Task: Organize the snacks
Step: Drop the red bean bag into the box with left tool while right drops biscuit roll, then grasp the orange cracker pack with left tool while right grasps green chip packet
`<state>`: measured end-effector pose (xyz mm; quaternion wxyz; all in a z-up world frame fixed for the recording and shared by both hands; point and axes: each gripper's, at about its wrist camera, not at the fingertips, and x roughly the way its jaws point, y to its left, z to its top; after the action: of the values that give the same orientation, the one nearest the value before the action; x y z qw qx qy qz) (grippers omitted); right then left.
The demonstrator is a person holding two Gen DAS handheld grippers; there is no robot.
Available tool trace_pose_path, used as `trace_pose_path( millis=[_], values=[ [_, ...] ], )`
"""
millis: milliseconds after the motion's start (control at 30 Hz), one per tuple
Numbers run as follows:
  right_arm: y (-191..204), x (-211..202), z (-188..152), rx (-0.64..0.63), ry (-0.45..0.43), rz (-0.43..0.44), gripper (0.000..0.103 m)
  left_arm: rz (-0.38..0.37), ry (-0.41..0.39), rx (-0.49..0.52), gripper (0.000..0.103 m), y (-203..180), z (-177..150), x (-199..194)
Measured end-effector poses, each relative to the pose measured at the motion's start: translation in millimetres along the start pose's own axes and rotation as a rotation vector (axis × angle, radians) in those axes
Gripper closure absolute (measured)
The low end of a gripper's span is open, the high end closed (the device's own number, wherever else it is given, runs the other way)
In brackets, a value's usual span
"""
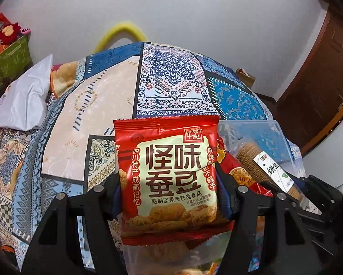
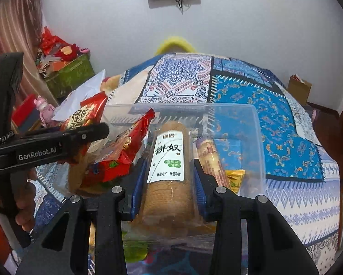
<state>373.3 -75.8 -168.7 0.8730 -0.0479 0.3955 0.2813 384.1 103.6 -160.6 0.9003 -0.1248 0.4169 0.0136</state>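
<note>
Midway, I judge: the left gripper (image 1: 171, 183) clamps a red broad-bean packet (image 1: 169, 174) beside the clear plastic bin (image 2: 258, 137); the right gripper (image 2: 169, 188) pinches a biscuit roll (image 2: 166, 174) over it, other snacks already inside

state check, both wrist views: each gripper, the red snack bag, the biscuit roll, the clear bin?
left gripper: shut on the red snack bag, held above the table.
red snack bag: sealed, upright, pinched at both sides.
right gripper: shut on the biscuit roll.
biscuit roll: wrapped, gripped mid-length, over the clear bin.
clear bin: lidless, on the patterned tablecloth, already holding several snack packs.
</note>
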Motion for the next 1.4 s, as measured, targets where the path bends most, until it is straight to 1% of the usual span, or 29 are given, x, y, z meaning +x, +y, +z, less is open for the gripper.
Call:
trace_pose_path(
  millis=[67, 167, 233, 300, 367, 500, 700, 900, 1033, 1300, 1400],
  values=[
    [-1, 2, 2, -0.004, 0.004, -0.003, 0.067, 0.014, 0.006, 0.014, 0.038, -2, 2, 5],
    [1, 3, 3, -0.019, 0.011, -0.02, 0.066, 0.024, 0.036, 0.024, 0.037, -3, 2, 12],
    [0, 2, 4, -0.021, 0.013, -0.035, 0.063, 0.033, 0.05, 0.021, 0.034, -3, 3, 15],
    [-1, -2, 6, -0.02, 0.001, -0.044, 0.05, 0.027, 0.064, 0.011, 0.034, -3, 3, 15],
    [-2, -13, 7, -0.017, -0.031, -0.044, 0.043, 0.022, 0.059, -0.008, 0.034, -1, 4, 10],
    [-4, -32, 8, -0.028, -0.063, -0.056, 0.043, 0.02, 0.004, -0.011, 0.034, -1, 4, -14],
    [-6, -66, -2, -0.033, -0.085, -0.052, 0.043, 0.022, -0.024, 0.065, 0.034, -16, -6, -56],
    [-6, -103, -20, -0.036, -0.098, -0.049, 0.042, 0.021, -0.017, 0.133, 0.034, -35, -35, -96],
    [-4, -124, -37, -0.049, -0.095, -0.077, 0.042, 0.012, 0.005, 0.151, 0.033, -45, -61, -115],
    [-10, -155, -85, -0.011, -0.071, -0.079, 0.042, -0.02, 0.071, 0.175, 0.033, -72, -119, -129],
    [-13, -164, -100, 0.0, -0.063, -0.087, 0.042, -0.021, 0.101, 0.189, 0.033, -84, -143, -127]
  ],
)
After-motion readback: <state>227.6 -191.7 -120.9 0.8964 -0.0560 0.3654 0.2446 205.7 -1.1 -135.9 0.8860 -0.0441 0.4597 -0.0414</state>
